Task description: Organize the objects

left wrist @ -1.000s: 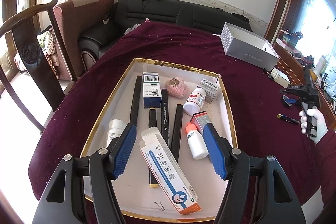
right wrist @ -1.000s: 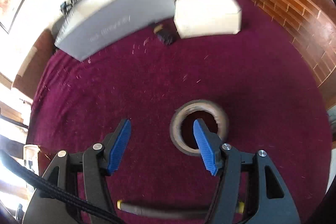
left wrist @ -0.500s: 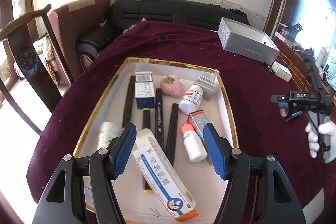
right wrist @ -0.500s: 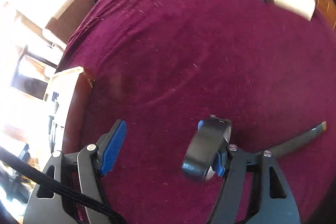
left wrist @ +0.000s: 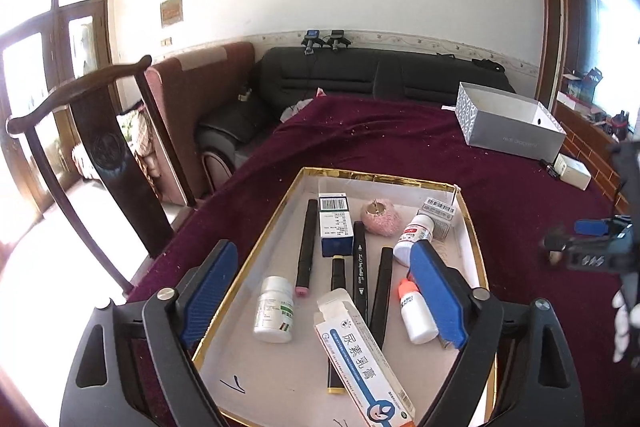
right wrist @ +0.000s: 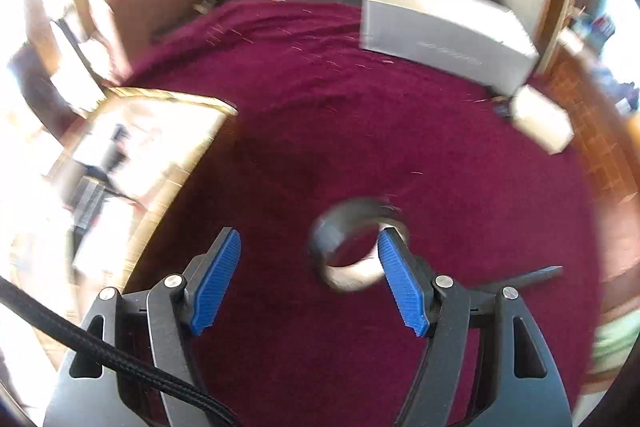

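A gold-rimmed white tray (left wrist: 476,227) on the maroon cloth holds black markers (left wrist: 306,239), medicine boxes (left wrist: 335,223), white bottles (left wrist: 274,309), a long ointment box (left wrist: 360,359) and a pink puff (left wrist: 380,219). My left gripper (left wrist: 324,291) is open and empty above the tray's near half. My right gripper (right wrist: 310,277) is open; a roll of dark tape (right wrist: 356,243) hangs looped over its right finger (right wrist: 400,279), off the cloth. The right gripper also shows at the right edge of the left wrist view (left wrist: 592,243). The tray appears blurred in the right wrist view (right wrist: 176,107).
A grey open box (left wrist: 508,123) and a small white box (left wrist: 574,171) stand at the table's far right. A black pen (right wrist: 520,277) lies on the cloth by my right gripper. A wooden chair (left wrist: 80,147) and black sofa (left wrist: 360,79) stand beyond the table.
My right gripper lifted the tape roll on its right finger and swung toward the tray. My left gripper tilted up and drew back slightly over the tray.
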{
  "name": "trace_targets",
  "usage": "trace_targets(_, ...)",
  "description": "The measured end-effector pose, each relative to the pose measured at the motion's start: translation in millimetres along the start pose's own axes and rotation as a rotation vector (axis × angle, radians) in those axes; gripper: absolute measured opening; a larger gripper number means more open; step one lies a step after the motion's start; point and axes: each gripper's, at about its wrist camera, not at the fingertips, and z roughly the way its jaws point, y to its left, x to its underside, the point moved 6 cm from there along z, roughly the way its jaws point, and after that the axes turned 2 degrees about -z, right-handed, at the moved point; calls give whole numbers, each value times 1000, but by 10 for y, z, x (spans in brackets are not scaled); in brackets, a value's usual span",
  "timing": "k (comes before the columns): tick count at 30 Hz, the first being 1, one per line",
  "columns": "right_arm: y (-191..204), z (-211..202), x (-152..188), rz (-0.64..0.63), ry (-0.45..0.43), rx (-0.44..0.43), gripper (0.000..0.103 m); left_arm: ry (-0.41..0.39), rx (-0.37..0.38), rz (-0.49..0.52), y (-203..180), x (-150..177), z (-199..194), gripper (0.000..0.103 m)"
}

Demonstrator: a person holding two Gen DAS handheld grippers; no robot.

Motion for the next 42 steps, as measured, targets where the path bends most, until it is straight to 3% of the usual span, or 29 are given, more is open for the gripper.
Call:
trace_targets(2,-19,52,34,-45,13,119,71,22,8,-38,70,3,44,87)
trace_targets(7,-232,22,34,-4,38,161,71,27,-91,-19,172,-1,95,87)
trace_targets(11,-471,-134,1,59,8,186,71,14,-70,-22,148,4,85,87)
trace_targets(15,-276,-345,-6,69,-54,79,71,23,-7,-36,62,-19,86,87)
trace_targets(20,202,-480,-42,14,-138,-38,71,56,-29,-64,88,-19,131,88)
trace_targets(27,971,-592,24,-51,-190,-190,73,60,32,-132,212,-5,103,88)
trace_targets(33,1471,-486,158,-125,-151,-235,73,-7,-2,-109,350,-81,-52,91)
trace_targets(34,1521,-477,174,-131,-147,-242,73,-13,-3,-117,375,-90,-75,95)
trace_targets(42,1796,-504,240,-197,-154,-245,73,-33,-48,-134,533,-113,-86,95)
